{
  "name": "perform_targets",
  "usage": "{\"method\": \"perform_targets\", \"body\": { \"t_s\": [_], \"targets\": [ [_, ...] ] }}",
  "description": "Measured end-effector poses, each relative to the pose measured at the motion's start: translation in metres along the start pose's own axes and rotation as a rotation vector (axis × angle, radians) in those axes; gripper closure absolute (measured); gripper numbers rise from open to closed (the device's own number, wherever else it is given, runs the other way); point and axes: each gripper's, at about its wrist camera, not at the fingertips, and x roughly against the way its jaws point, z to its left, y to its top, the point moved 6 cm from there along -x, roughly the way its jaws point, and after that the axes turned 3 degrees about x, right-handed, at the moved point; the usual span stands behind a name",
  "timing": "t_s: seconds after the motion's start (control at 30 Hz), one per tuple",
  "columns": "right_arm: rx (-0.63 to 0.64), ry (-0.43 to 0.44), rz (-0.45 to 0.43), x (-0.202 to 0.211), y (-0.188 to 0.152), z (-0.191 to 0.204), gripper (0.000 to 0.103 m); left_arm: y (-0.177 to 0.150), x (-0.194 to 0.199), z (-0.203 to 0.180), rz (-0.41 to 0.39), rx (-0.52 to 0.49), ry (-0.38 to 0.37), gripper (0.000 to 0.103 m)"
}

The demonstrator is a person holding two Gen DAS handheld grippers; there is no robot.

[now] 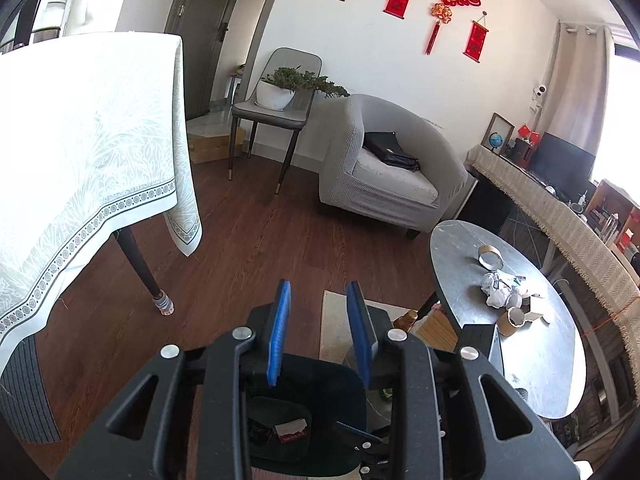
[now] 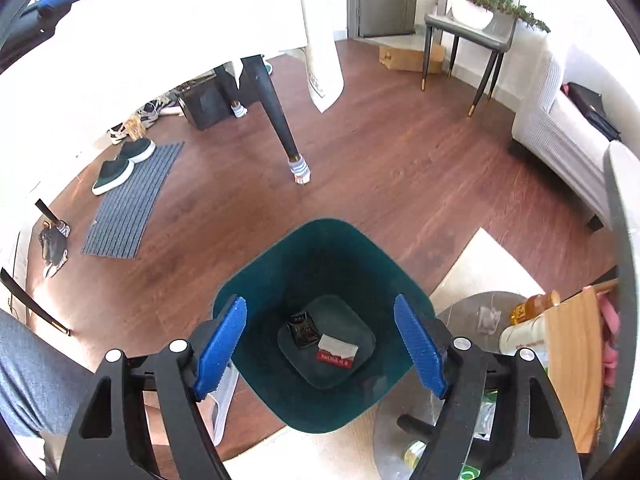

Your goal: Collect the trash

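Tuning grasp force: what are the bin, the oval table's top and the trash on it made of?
Bin: likely plastic, smooth matte teal walls. Oval table: grey mottled top with sheen, maybe stone or laminate. Trash: crumpled white paper and brown cardboard tubes, by the creases and raw rims.

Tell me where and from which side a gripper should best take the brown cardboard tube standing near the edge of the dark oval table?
Probably grip the brown cardboard tube across its round wall, just below the torn open rim. It seems to stand upright on the dark oval table, so come level from the table's near edge; crumpled white paper crowds its far side.
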Motion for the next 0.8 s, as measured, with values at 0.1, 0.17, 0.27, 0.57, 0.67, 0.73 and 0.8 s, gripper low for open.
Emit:
{"method": "perform_targets", "body": {
  "t_s": [0.1,0.17,0.27,0.57,0.67,0.73,0.8],
  "targets": [
    [0.006,-0.014,-0.057,0.026,0.006,-0.003,0.029,-0.001,-0.002,-0.007,-0.007,0.002,-0.008,0.066],
    [0.001,-0.022,-0.086,0.041,0.006,-0.007,0.031,0.000,-0.003,-0.014,-0.013,-0.004,-0.010,0.064],
    [-0.001,-0.051,-0.117,0.062,0.007,-0.016,0.033,0.002,-0.003,-0.024,-0.026,-0.006,-0.025,0.058],
    [-0.100,-0.105,-0.202,0.112,0.002,-0.059,0.034,-0.007,-0.018,-0.076,-0.015,-0.068,-0.075,0.051],
    [-0.127,-0.140,-0.218,0.128,-0.006,-0.077,0.034,-0.012,-0.026,-0.094,-0.006,-0.099,-0.087,0.048],
    [-0.146,-0.160,-0.227,0.138,-0.012,-0.090,0.034,-0.016,-0.032,-0.106,0.004,-0.109,-0.094,0.046],
    [-0.179,-0.170,-0.239,0.147,-0.020,-0.103,0.034,-0.022,-0.040,-0.116,0.020,-0.117,-0.103,0.045]
  ]
}}
